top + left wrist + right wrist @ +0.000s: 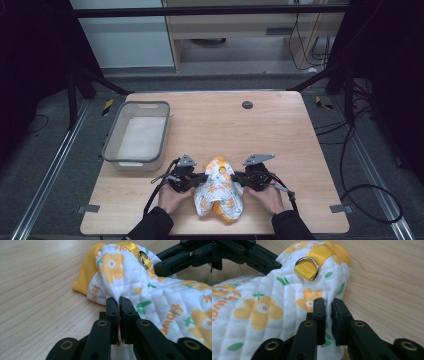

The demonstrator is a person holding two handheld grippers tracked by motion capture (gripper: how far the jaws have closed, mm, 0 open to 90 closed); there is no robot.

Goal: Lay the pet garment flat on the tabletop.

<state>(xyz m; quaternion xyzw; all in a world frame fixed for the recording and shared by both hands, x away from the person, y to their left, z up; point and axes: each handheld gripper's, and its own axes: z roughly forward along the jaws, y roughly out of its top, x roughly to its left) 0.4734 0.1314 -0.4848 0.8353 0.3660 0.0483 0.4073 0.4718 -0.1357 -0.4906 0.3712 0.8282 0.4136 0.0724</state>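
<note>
Pinching the quilted garment (218,192) from both sides, I have the left gripper (201,178) closed on a fold of its white, flower-printed cloth, jaws nearly together with fabric bunched between them in the left gripper view (119,300). The right gripper (238,178) bites the opposite edge; in the right gripper view (328,302) its jaws stand narrow with a thin fold of cloth between them. The garment lies on the table (280,130) between the two grippers, crumpled, its yellow ribbed cuff (87,271) beyond my left jaws and the yellow strap with its metal D-ring (308,266) just ahead of my right jaws. The grey bin (137,134) stands well apart, ahead and left of the left gripper, and looks empty. By my judgement the grasp is made on both sides but little else: the cloth is not yet spread, folded or lifted, and nothing has gone into the bin. What remains is most of the handling.
</note>
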